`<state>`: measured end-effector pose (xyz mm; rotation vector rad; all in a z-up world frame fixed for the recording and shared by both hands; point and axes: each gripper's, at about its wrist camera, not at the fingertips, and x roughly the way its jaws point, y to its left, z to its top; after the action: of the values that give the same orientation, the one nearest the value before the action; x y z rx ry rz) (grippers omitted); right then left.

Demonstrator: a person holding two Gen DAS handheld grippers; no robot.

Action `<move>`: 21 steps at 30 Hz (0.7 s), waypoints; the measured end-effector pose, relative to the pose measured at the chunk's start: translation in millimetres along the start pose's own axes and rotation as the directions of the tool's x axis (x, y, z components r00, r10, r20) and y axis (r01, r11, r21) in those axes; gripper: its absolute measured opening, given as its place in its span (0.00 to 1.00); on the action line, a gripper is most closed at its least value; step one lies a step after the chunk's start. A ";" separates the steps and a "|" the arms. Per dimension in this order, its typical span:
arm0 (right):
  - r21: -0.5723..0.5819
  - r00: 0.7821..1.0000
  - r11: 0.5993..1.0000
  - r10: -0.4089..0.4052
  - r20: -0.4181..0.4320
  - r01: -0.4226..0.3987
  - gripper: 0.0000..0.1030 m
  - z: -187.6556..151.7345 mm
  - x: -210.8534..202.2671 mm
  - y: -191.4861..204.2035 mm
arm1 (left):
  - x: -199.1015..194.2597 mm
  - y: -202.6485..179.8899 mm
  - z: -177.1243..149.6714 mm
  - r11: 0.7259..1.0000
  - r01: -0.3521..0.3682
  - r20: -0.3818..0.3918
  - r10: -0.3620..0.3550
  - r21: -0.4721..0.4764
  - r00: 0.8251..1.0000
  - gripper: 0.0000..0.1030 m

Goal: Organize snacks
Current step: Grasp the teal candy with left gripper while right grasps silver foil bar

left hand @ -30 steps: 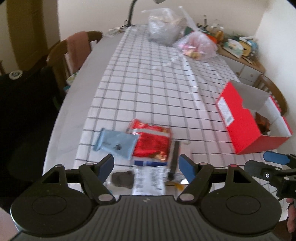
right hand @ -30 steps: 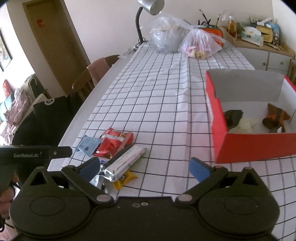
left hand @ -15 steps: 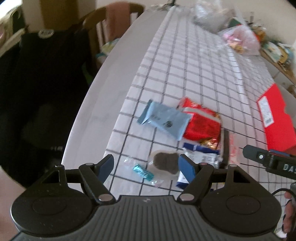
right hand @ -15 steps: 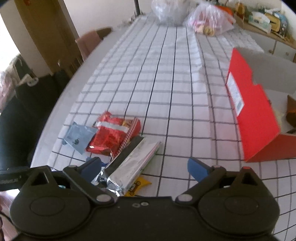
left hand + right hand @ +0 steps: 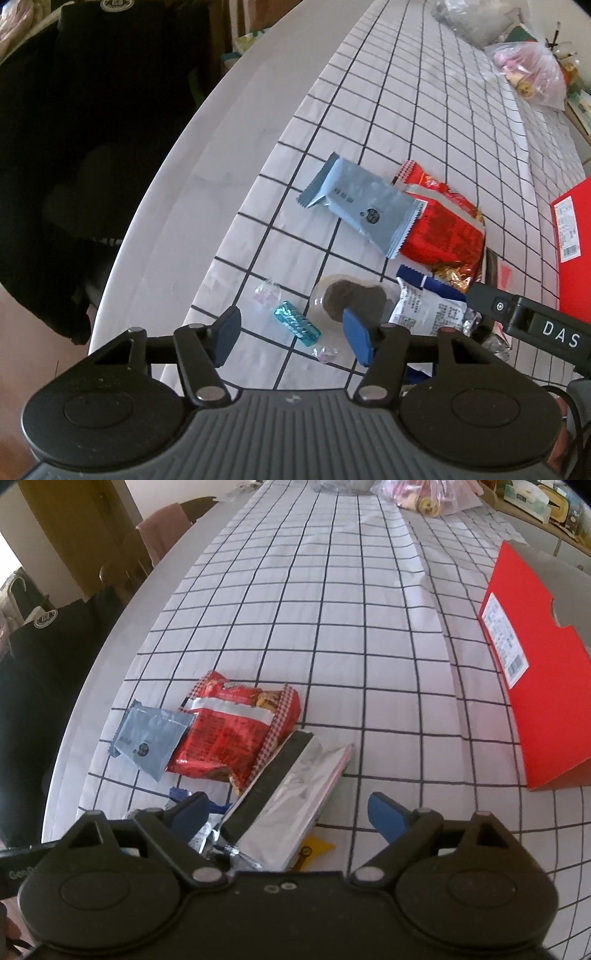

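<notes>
Both grippers hang over snacks heaped at the tabletop's near edge: the left gripper [image 5: 291, 334], jaws closing, brackets a teal candy [image 5: 296, 324]; the right gripper [image 5: 286, 814], also narrowing, straddles a silver packet [image 5: 291, 790]. Next: pinch, carry to the red box [image 5: 532, 672].
</notes>
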<state>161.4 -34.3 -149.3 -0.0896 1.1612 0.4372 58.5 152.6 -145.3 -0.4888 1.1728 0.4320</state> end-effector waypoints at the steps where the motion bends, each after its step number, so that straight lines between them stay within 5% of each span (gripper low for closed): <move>1: -0.001 1.000 1.000 0.002 -0.005 -0.002 0.88 -0.3 1.2 1.2 | 1.1 -0.2 -0.4 1.000 -0.001 -0.004 0.001 0.001 1.000 0.56; 14: -0.001 1.000 1.000 0.015 -0.022 -0.015 0.68 -0.7 7.7 -0.7 | 10.4 -0.1 4.0 1.000 -0.019 -0.034 0.019 -0.023 0.999 0.40; 21: 0.003 0.999 0.999 0.038 -0.008 -0.038 0.53 -5.3 2.1 -6.3 | 14.6 -3.0 2.3 1.000 -0.012 -0.052 0.011 -0.009 0.999 0.13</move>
<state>159.9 -41.0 -154.3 -0.0668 1.1730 0.4690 66.7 152.4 -158.0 -0.5037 1.2243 0.4369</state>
